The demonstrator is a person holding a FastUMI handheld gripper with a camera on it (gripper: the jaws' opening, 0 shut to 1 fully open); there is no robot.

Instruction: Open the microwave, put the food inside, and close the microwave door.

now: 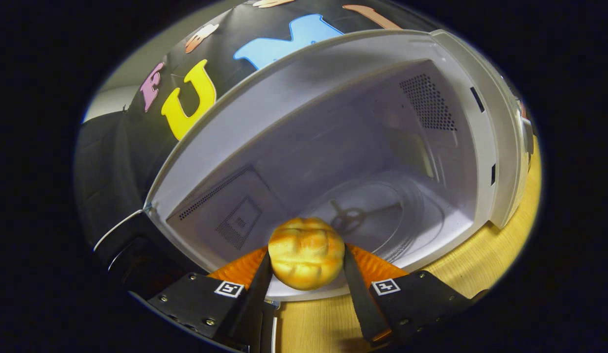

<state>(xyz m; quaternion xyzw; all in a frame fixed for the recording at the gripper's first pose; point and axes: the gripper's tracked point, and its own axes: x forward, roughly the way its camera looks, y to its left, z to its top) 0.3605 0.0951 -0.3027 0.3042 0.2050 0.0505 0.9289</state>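
At microwave [333,147] mouth, door open | tongs [306,257] grasping bun [306,252] | wooden table [480,260] below

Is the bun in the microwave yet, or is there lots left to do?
Partly done. The microwave already stands open, its door swung aside, so you see the glass turntable inside. In hand: the tongs are shut on the bun, held right at the opening above the front edge. Left to do: set the bun on the turntable, let go, pull out, and close the door.
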